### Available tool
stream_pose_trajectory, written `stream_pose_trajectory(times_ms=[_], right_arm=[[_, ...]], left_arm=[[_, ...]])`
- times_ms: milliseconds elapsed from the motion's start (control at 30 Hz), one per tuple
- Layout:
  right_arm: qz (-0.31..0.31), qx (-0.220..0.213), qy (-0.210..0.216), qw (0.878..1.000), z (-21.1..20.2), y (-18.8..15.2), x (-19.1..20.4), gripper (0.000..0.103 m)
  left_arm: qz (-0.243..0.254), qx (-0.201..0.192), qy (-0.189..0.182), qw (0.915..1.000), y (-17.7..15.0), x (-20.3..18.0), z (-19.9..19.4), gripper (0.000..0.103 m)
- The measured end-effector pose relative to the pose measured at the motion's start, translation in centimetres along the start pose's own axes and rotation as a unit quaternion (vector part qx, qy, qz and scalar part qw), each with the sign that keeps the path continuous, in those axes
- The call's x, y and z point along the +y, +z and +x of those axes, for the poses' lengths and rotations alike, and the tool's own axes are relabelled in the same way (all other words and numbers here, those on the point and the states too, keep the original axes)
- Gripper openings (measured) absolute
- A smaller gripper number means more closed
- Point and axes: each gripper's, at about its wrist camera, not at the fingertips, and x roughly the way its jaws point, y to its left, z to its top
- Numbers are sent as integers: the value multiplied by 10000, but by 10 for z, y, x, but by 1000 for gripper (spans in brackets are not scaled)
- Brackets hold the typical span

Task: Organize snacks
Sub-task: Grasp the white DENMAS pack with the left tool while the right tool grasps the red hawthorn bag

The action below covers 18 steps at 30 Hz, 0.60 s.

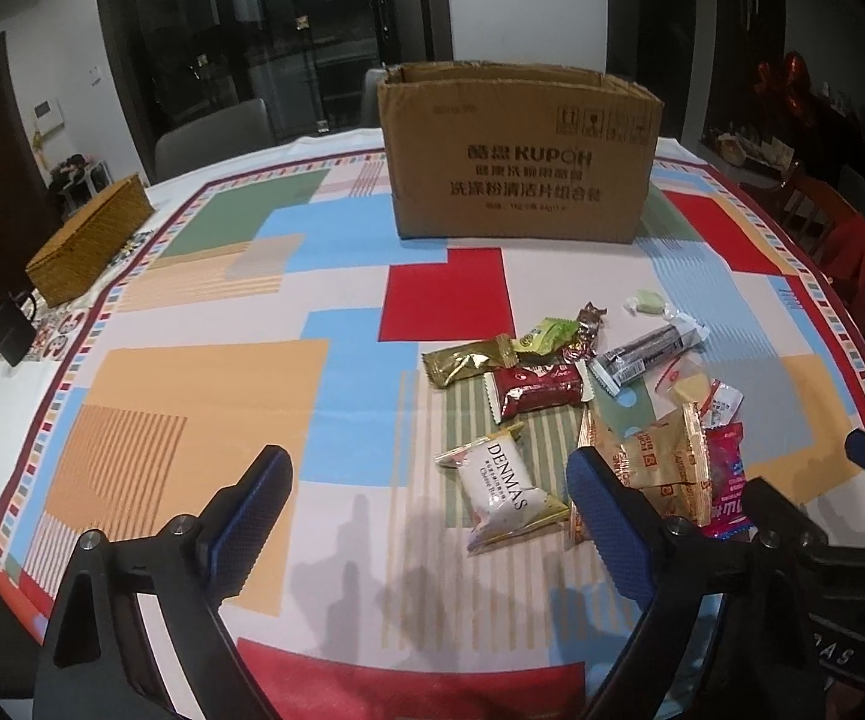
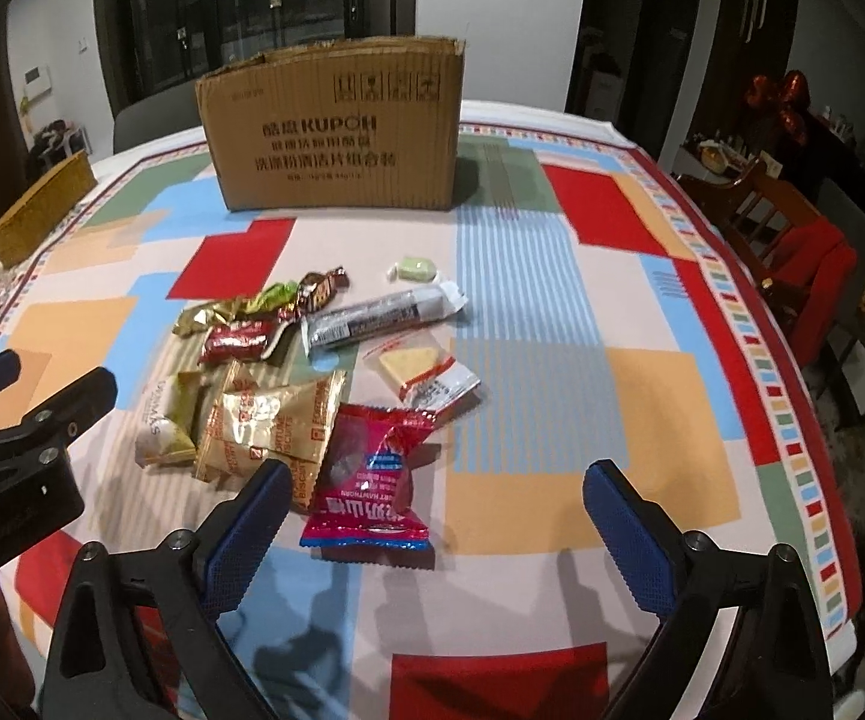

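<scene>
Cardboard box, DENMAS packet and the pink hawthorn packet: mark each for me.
cardboard box point(image 1: 522, 180), left wrist view, middle of its printed front wall.
DENMAS packet point(image 1: 504, 495), left wrist view, centre of its white face.
pink hawthorn packet point(image 2: 372, 480), right wrist view, middle of the wrapper.

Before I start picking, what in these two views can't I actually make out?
- Inside of the cardboard box: both views, hidden by its front wall.
- Pink hawthorn packet: left wrist view, partly behind the left gripper finger; clear in the right.
- White DENMAS packet: right wrist view, half covered by gold biscuit packets.
- Small print on the clear sachet: too small.
</scene>
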Motion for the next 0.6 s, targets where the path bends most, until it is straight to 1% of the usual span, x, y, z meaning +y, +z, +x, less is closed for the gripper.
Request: stream_pose_trajectory(times_ms=[67, 400, 500, 567, 600], right_arm=[[-24, 86, 47, 9999, 5, -1, 2, 97], [-203, 423, 246, 9986, 24, -10, 17, 92], [-239, 500, 260, 9981, 30, -11, 19, 89], [-254, 562, 261, 9978, 34, -11, 20, 85], [-261, 593, 264, 9976, 37, -11, 20, 81]], left_arm=[[3, 60, -29, 10000, 1, -1, 7, 90], [2, 344, -146, 9993, -2, -5, 32, 85], [10, 424, -174, 9989, -2, -6, 38, 81], [48, 479, -145, 9987, -2, -7, 42, 80], [58, 495, -138, 9987, -2, -8, 44, 79]])
